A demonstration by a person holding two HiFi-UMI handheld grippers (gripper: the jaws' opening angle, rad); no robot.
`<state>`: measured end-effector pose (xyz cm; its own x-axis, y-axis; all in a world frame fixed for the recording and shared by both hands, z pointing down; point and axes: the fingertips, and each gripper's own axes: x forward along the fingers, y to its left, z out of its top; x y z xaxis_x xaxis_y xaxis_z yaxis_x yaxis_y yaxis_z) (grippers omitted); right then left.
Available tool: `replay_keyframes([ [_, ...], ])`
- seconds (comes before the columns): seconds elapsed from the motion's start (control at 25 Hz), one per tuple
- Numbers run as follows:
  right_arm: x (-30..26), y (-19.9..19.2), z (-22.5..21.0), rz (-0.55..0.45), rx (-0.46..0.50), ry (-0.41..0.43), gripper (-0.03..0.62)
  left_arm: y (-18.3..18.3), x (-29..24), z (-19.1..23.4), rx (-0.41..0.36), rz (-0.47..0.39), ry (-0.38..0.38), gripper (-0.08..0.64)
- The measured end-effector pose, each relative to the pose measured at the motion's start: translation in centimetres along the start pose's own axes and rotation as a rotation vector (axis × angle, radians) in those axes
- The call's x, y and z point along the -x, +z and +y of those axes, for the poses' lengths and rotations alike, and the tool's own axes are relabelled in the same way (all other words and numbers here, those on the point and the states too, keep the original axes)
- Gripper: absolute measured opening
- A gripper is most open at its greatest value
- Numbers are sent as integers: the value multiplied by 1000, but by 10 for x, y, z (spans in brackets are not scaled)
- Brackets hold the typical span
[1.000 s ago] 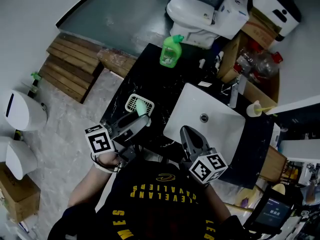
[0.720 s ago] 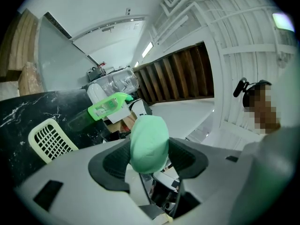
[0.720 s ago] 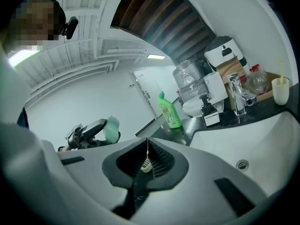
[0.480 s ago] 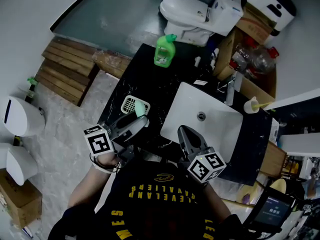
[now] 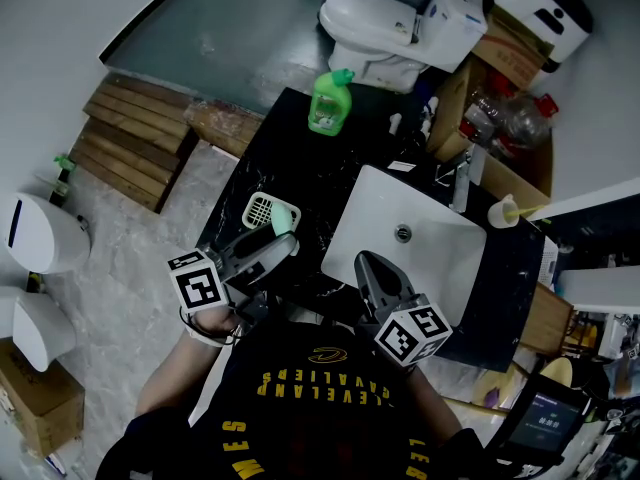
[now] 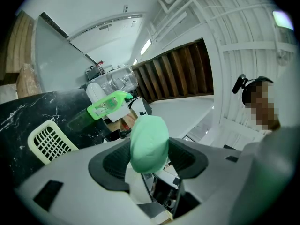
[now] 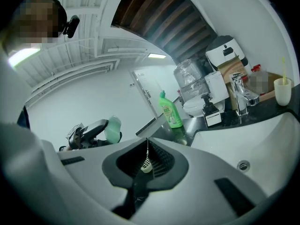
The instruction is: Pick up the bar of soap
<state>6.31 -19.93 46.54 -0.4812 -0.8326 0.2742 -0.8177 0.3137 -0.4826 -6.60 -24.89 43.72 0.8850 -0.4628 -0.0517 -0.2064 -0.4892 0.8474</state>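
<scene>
The pale green bar of soap (image 6: 149,143) is pinched between the jaws of my left gripper (image 5: 278,238). In the head view the soap (image 5: 285,218) is held just above the right corner of the white slotted soap basket (image 5: 260,208) on the black counter (image 5: 300,168). My right gripper (image 5: 372,270) is shut with nothing in it. It hovers over the near left edge of the white sink (image 5: 420,233). The right gripper view shows its jaws (image 7: 146,146) closed together, with the soap (image 7: 113,128) off to the left.
A green detergent bottle (image 5: 330,103) stands at the counter's far end. A faucet (image 5: 462,183) and a cup (image 5: 503,211) sit beyond the sink. A white toilet (image 5: 375,18) and cardboard boxes (image 5: 500,58) lie further back, and wooden planks (image 5: 135,138) lie on the floor at left.
The head view has shifted a little. Against the counter, the left gripper with the soap has edged slightly to the right of the basket. The right gripper has hardly moved.
</scene>
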Motion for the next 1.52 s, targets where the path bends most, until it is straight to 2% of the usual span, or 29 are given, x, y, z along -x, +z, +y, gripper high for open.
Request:
replay_keyframes([
  [1.52,-3,3,-2,1,-3,-10,20,1,-3,1,-30,32,-12,267],
])
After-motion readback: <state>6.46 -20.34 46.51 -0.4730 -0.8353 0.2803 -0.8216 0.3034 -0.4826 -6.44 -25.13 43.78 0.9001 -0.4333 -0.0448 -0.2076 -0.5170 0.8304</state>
